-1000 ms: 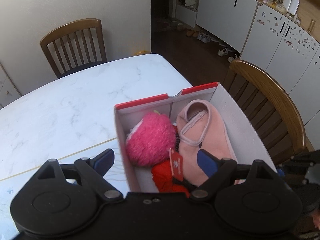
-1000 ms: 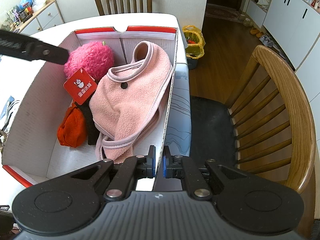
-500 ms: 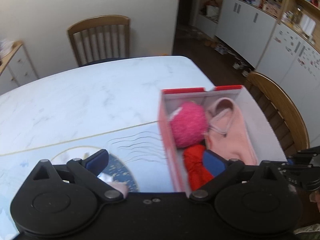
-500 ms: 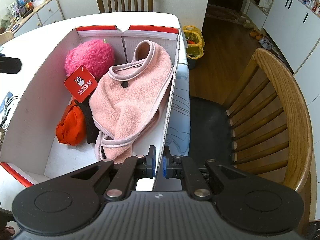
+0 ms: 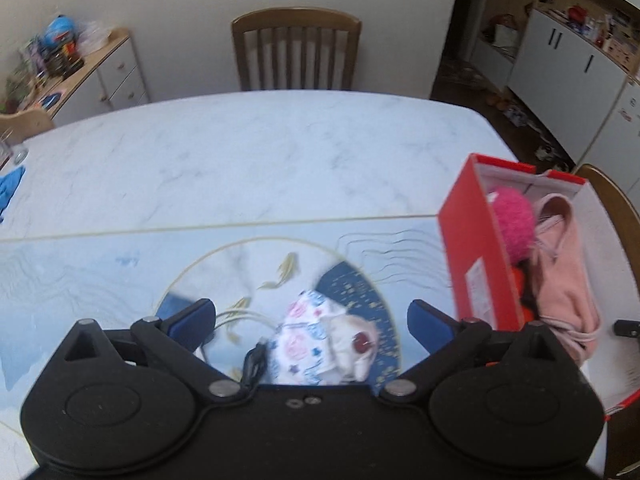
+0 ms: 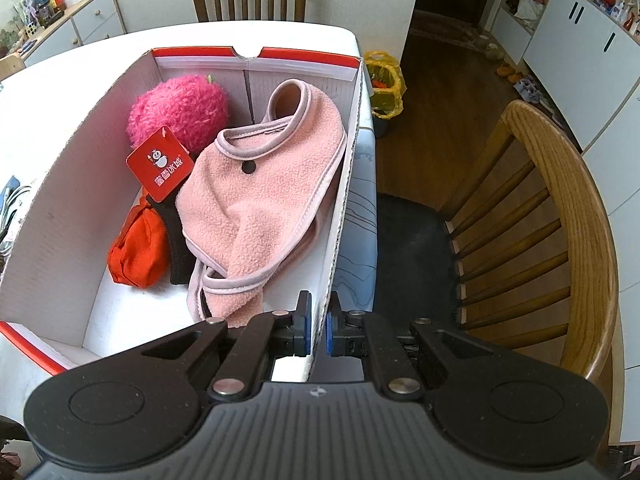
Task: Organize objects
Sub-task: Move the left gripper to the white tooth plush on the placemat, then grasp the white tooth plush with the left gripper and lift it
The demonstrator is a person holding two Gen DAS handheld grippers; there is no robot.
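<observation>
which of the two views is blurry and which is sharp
Left wrist view: motion-smeared, the patterned soft toy and red box soft-edged. Right wrist view: crisp, the tag print and pink fleece texture clear; fisheye bends the chair.

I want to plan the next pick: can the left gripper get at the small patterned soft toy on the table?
Probably yes: the left gripper is open with the small patterned soft toy between its fingers, nothing covering it.

We see our right gripper (image 6: 317, 322) clamped on the box (image 6: 347, 184) wall, pink bib (image 6: 264, 204) inside.
</observation>
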